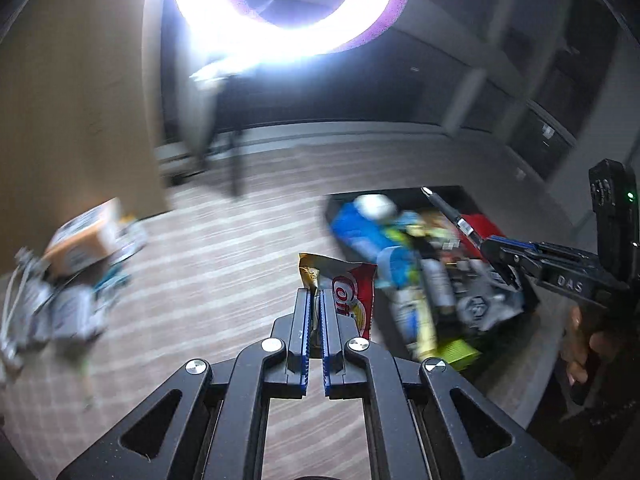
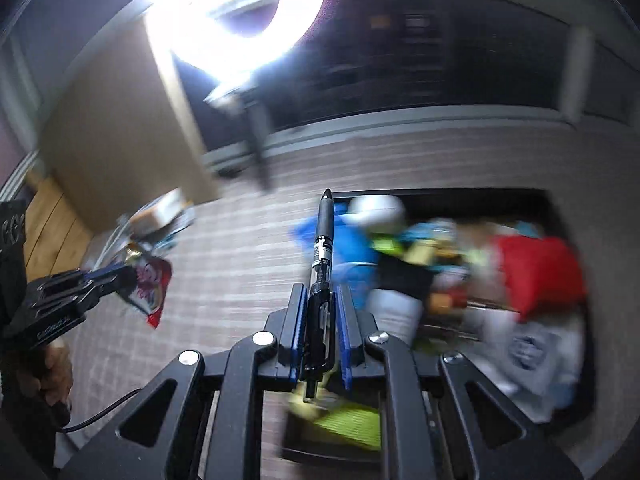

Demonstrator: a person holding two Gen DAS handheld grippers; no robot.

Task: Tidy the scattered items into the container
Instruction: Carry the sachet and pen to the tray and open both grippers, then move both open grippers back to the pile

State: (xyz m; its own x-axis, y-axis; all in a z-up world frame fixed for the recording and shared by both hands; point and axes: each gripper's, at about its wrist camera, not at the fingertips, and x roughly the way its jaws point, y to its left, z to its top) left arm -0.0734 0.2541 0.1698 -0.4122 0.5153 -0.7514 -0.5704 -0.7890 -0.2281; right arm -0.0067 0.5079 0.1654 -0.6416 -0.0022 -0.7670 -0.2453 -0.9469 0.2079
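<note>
My left gripper [image 1: 315, 294] is shut on a red and yellow snack packet [image 1: 347, 289], held above the striped surface just left of the black container [image 1: 460, 192]. The container is full of mixed items, among them a blue pouch [image 1: 360, 232] and a red packet [image 2: 536, 272]. My right gripper [image 2: 320, 292] is shut on a black pen [image 2: 322, 248] that points forward over the container's near left part [image 2: 552, 216]. The right gripper with the pen also shows in the left wrist view [image 1: 500, 256]. The left gripper with its packet shows in the right wrist view [image 2: 120, 276].
A blurred pile of scattered items lies at the left, with an orange and white box [image 1: 86, 236] and grey packets [image 1: 68, 312]. A bright ring lamp [image 1: 280, 4] on a stand stands behind. A tan wall panel [image 1: 80, 100] rises at the left.
</note>
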